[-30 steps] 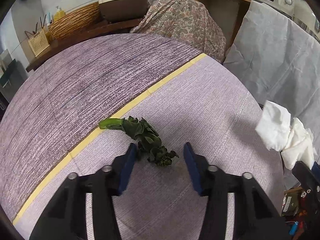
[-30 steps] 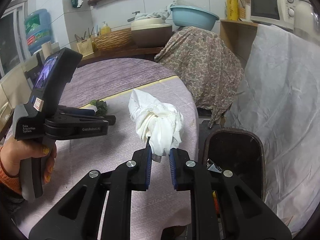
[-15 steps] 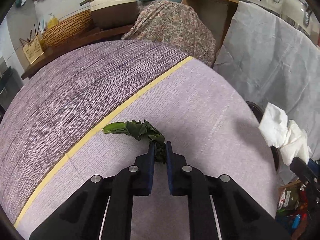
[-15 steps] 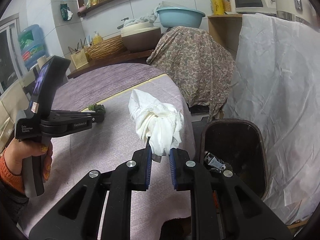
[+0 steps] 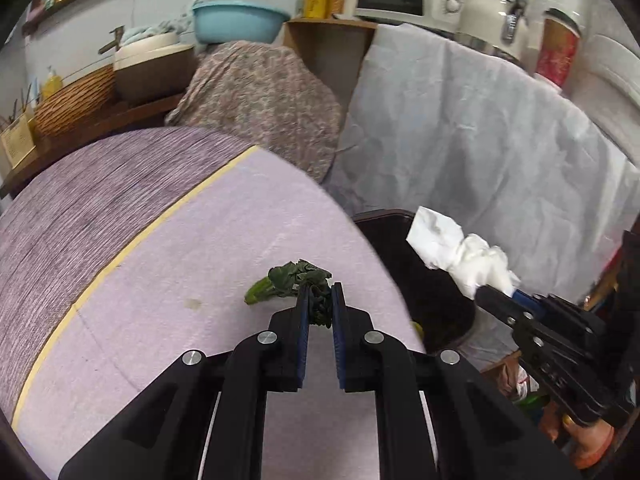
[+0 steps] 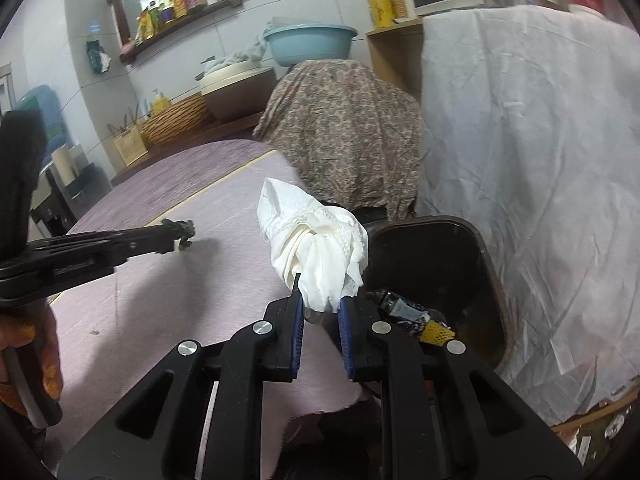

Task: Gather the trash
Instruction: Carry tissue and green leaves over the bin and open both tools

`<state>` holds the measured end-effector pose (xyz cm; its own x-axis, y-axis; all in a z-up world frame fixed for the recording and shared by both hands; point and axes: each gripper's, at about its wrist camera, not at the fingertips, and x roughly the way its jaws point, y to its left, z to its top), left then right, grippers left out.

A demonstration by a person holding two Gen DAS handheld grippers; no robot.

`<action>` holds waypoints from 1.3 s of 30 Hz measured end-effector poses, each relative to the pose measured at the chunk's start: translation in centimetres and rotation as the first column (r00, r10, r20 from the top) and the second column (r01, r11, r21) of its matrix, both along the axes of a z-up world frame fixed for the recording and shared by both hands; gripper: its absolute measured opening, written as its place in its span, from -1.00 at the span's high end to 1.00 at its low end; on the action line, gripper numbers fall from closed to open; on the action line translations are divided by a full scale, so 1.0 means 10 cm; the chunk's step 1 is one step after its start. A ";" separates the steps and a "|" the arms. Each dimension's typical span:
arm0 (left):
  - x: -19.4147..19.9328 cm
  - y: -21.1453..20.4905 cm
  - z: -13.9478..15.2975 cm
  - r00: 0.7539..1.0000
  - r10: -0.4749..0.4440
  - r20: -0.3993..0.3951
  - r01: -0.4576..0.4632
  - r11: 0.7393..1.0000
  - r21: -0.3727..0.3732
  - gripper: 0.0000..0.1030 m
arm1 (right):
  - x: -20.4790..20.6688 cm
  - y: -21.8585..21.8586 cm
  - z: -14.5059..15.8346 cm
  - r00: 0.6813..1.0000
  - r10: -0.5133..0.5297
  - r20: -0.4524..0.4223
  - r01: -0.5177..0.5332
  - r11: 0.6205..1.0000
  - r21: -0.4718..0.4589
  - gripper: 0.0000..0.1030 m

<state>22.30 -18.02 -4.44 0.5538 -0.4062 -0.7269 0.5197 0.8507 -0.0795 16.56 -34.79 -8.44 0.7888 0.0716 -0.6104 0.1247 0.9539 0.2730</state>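
My left gripper point(image 5: 319, 300) has its fingers clamped on the wilted dark-green leafy scrap point(image 5: 298, 280), lifted just above the lilac cloth-covered counter point(image 5: 180, 280). My right gripper point(image 6: 319, 304) pinches the crumpled white paper tissue point(image 6: 316, 240) near the dark brown plastic bin point(image 6: 476, 248), which already holds wrappers. I judge both pieces are collected; dropping them in remains.

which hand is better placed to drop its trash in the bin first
Right, probably. The right tool is shut on the crumpled white tissue, which already sits beside the open dark bin. The left tool, shut on the wilted green leaf, is over the tablecloth, farther from the bin.
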 end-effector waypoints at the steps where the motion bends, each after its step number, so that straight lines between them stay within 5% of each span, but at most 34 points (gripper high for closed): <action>1: -0.03 -0.04 0.01 1.000 -0.014 0.005 0.014 1.000 -0.003 0.78 | -0.03 -0.08 -0.02 1.000 -0.023 -0.002 0.023 1.000 0.008 0.68; 11: -0.17 -0.44 0.07 0.993 -0.115 0.026 0.116 0.993 -0.021 0.78 | -0.09 -0.60 -0.40 0.984 -0.169 -0.060 0.169 0.986 0.001 0.68; 23: -0.18 -0.86 0.03 0.982 -0.186 0.022 0.187 0.982 -0.033 0.78 | 0.28 -0.80 -1.24 0.953 -0.190 -0.234 0.197 0.980 0.003 0.66; 28: -0.12 -1.06 -0.06 0.977 -0.212 0.004 0.212 0.977 -0.017 0.78 | 0.29 -0.83 -1.39 0.944 -0.217 -0.247 0.226 0.974 0.008 0.13; 39: -0.02 -1.54 -0.36 0.965 -0.258 -0.057 0.259 0.965 0.029 0.78 | -0.07 -0.98 -1.23 0.925 -0.329 -0.190 0.338 0.941 0.017 -0.06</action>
<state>22.10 -33.41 -8.00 0.3940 -0.5038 -0.7688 0.7181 0.6908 -0.0846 15.85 -44.63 -20.78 0.6484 -0.1429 -0.7477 0.4848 0.8348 0.2609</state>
